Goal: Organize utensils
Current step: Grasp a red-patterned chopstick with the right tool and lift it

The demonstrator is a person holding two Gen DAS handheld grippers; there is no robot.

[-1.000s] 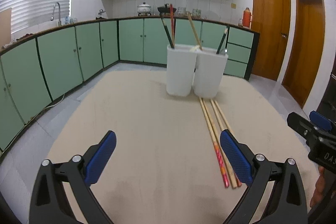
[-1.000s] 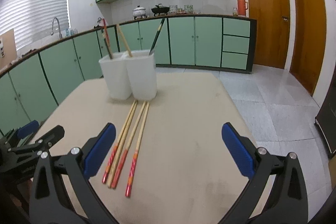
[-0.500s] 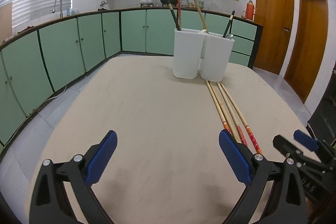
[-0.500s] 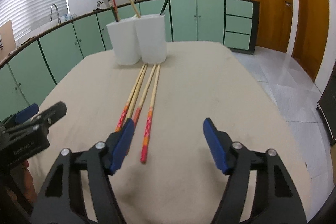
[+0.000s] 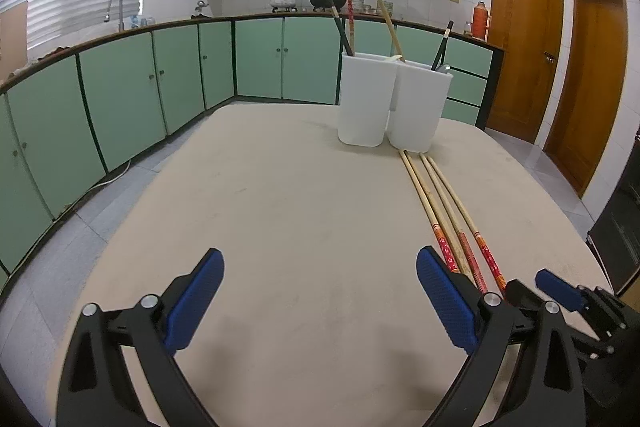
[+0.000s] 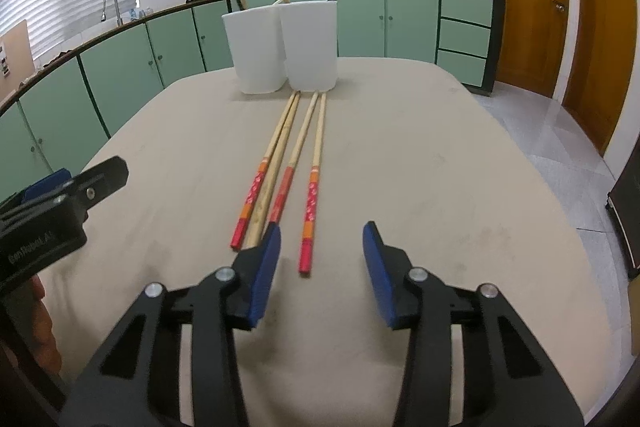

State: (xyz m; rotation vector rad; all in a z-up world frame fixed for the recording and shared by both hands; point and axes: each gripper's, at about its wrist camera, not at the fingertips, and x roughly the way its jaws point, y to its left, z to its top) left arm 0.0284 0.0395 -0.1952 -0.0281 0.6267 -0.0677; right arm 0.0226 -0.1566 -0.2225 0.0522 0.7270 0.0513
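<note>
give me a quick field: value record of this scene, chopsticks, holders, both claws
surface: beige table
loose chopsticks: four, side by side, red-patterned ends toward the claws, tips at the holders
holders: two white tubs, touching, utensils upright inside
right claw: jaws have just been closing, pads apart; end of the rightmost chopstick lies between them, not yet pinched
left claw: open wide, nothing between the pads
step left: loose chopsticks still to go into a holder

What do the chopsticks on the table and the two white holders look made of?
Chopsticks: probably bamboo or wood, pale matte shafts, with red and orange patterned ends. White holders: likely plastic, smooth, slightly translucent, seamless walls with rounded corners.
</note>
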